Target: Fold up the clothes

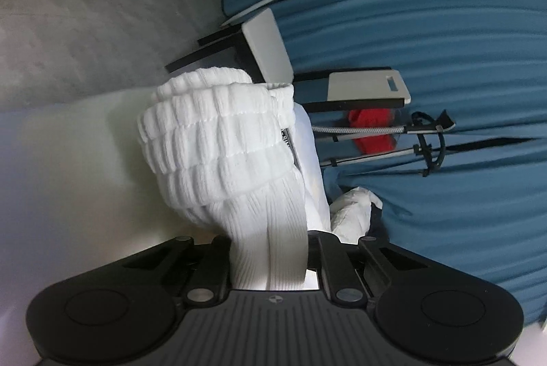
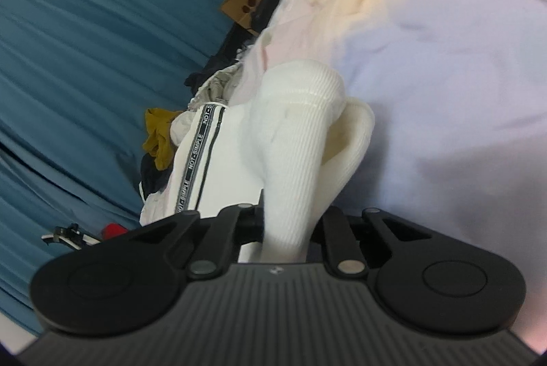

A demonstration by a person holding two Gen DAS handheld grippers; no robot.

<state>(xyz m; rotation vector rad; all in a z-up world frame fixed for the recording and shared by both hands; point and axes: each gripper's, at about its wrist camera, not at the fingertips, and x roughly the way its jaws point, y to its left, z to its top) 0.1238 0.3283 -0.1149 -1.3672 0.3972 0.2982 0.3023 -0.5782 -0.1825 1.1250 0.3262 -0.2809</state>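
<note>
Left tool [image 1: 268, 263] pinches ribbed white fabric, the bunched elastic band of a white garment [image 1: 222, 133], jaws pressed tight on it. The band is lifted and hangs just in front of the tool, over a pale bench [image 1: 68, 160]. Behind: blue curtain [image 1: 427, 41], white chairs with black legs [image 1: 270, 37], red item [image 1: 372, 126], a stand's metal rods [image 1: 376, 130], crumpled white cloth [image 1: 355, 208] at the bench edge.

Right tool [image 2: 287, 229] pinches another ribbed white part of the same garment [image 2: 301, 133], jaws pressed together on it. Side stripe reading "NOT-SIMPLE" [image 2: 198, 157] runs down the garment to the left. Pastel tie-dye cloth [image 2: 427, 41] fills the right, blurred. Mustard cloth [image 2: 160, 133] and dark clothes lie beside the stripe; a cardboard bag [image 2: 244, 1] sits by the curtain.
</note>
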